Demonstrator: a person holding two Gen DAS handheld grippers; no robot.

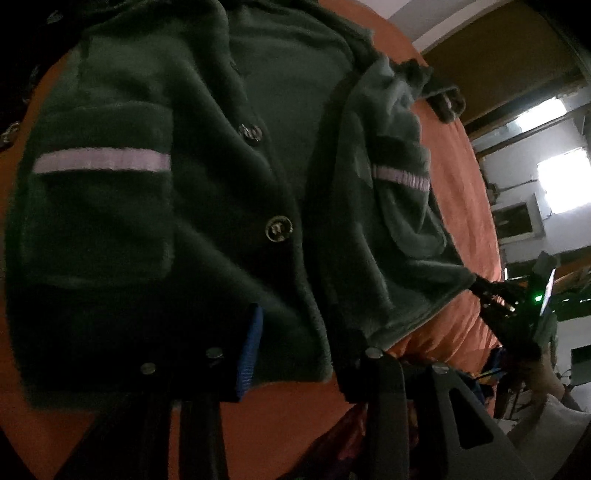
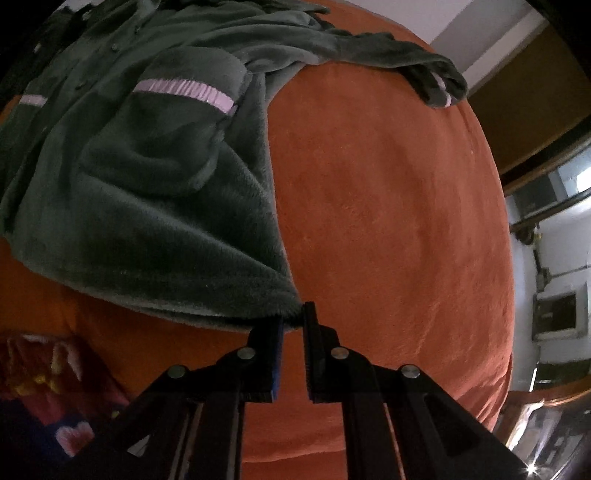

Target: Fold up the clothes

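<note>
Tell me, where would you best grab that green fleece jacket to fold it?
Probably by the bottom hem corner of the green fleece jacket, coming low from the bare orange cover beside it. That corner lies thin and flat at the edge, and the right tool already pinches it there.

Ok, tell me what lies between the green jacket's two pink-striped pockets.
The buttoned front placket of the jacket, two buttons showing, in the left wrist view.

Orange blanket (image 2: pixel 388 184) spread wide underneath — soft, lightly creased. At its near edge, a red patterned cloth (image 2: pixel 44 376) with yellow and pink shapes. Off to the side, a white wall (image 2: pixel 476 33), a brown wooden panel (image 2: pixel 532 110) and a bright window (image 1: pixel 561 181).
</note>
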